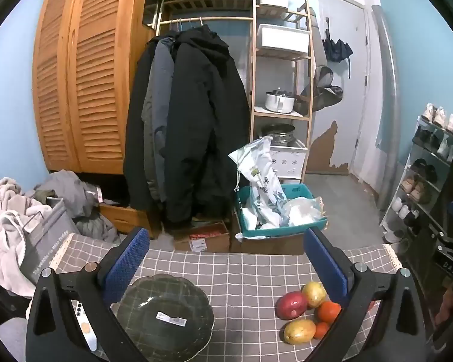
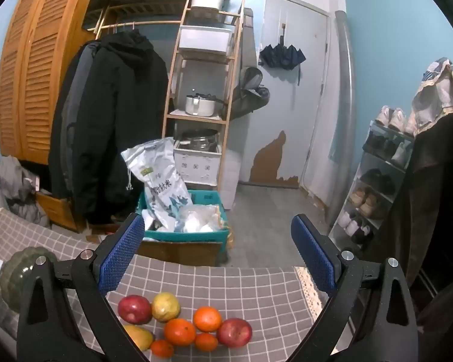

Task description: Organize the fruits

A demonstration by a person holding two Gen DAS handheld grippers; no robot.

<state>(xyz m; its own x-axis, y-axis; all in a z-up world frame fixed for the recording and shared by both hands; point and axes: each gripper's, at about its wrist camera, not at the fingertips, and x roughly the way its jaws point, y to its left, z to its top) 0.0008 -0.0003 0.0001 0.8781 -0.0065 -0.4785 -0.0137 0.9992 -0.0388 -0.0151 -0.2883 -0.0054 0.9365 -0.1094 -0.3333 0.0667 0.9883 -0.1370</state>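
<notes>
Several fruits lie in a cluster on the grey checked tablecloth (image 2: pixel 256 286): a red apple (image 2: pixel 134 309), a yellow fruit (image 2: pixel 165 306), oranges (image 2: pixel 207 319), a second red apple (image 2: pixel 234 332) and a mango (image 2: pixel 139 336). The cluster also shows at the right in the left wrist view (image 1: pixel 308 312). A dark green glass plate (image 1: pixel 166 316) sits empty below my left gripper (image 1: pixel 226 259), which is open. My right gripper (image 2: pixel 217 252) is open above the fruits. The plate's edge (image 2: pixel 18 268) shows left in the right wrist view.
A white remote (image 1: pixel 86 328) lies left of the plate. Beyond the table's far edge stand a teal bin (image 1: pixel 282 211) with bags, cardboard boxes, hanging coats (image 1: pixel 190 126), a shelf rack and a shoe rack (image 2: pixel 374 187).
</notes>
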